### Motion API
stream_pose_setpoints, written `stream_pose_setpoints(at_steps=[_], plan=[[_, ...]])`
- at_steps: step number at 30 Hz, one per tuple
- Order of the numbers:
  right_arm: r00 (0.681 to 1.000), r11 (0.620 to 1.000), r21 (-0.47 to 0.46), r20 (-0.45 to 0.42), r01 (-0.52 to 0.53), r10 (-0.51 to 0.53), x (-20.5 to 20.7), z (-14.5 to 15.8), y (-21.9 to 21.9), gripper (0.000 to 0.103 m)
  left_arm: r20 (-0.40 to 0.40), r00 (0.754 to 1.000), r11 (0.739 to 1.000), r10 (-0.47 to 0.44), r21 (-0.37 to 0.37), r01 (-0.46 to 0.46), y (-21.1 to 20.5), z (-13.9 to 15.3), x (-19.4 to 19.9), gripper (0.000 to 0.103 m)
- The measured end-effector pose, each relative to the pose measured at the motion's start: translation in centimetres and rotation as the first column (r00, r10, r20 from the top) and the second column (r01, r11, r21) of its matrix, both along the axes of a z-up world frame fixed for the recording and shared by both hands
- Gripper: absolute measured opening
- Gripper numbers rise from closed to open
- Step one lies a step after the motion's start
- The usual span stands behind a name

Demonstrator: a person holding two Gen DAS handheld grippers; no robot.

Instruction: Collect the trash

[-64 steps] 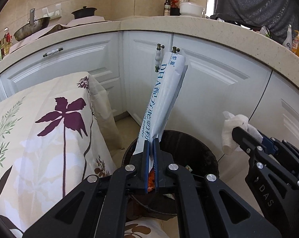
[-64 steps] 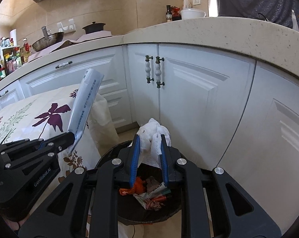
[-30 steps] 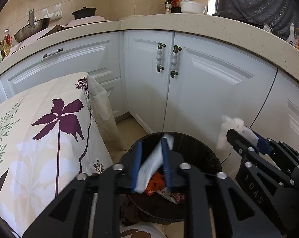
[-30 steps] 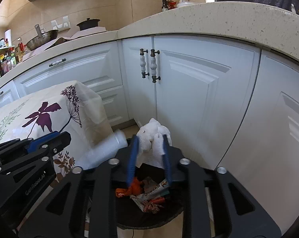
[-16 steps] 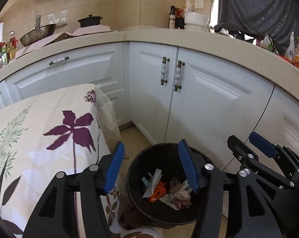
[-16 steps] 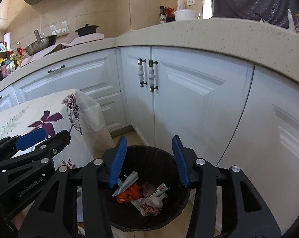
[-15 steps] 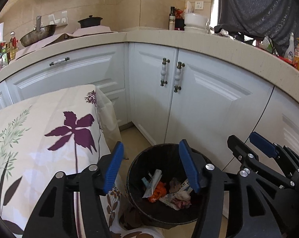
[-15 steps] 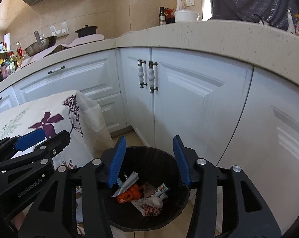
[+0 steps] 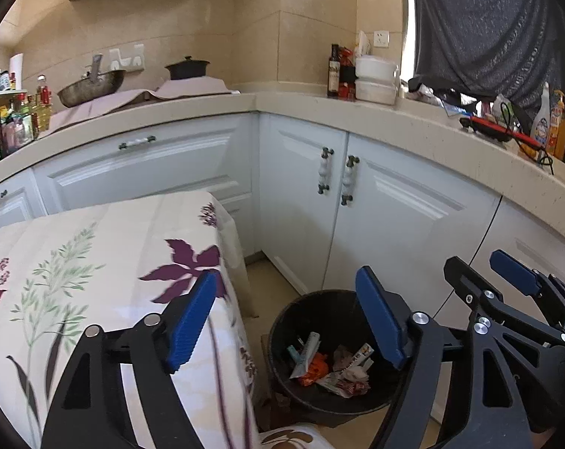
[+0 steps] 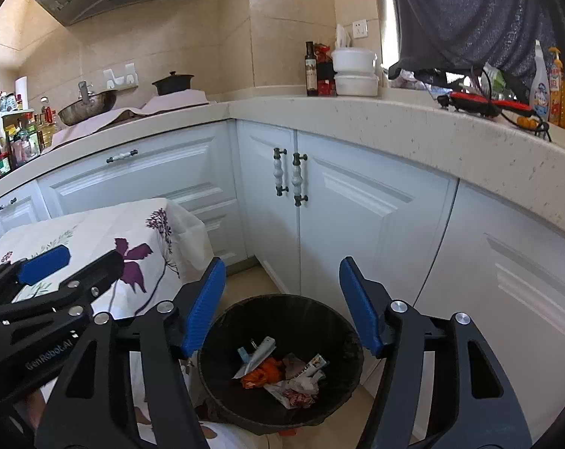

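Down in the black bin [image 10: 282, 404] by the white cabinets [image 10: 357, 224], the trash [image 10: 282, 370] lies in a heap, so this load looks dropped. Whether more waits elsewhere, I cannot tell. My left gripper [image 9: 293, 321] and right gripper [image 10: 282, 307] hang above the bin, tilted downward, jaws opening, nothing between them.

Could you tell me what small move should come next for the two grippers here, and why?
Probably swing both away from the bin to seek more trash: the left gripper and right gripper are opening with nothing between them, and the wrappers already lie inside.
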State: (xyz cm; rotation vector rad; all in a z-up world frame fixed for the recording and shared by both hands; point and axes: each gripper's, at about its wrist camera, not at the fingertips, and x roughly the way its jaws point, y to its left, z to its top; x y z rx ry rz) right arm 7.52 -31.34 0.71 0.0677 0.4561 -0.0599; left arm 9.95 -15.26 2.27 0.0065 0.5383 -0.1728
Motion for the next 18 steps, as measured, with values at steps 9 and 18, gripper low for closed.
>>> stream_pose_setpoints(at_steps=[9, 18], plan=[[1.0, 1.0, -0.002, 0.029, -0.007, 0.007, -2.5, 1.7, 2.0, 0.074, 0.04, 0.999, 0.999, 0.031, -0.01, -0.031, 2.8, 2.0, -2.3, 0.081], [0.997, 0.999, -0.031, 0.072, -0.008, 0.01, -5.3, 3.7, 4.0, 0.079, 0.082, 0.996, 0.999, 0.034, -0.007, -0.033, 5.2, 3.4, -4.8, 0.084]])
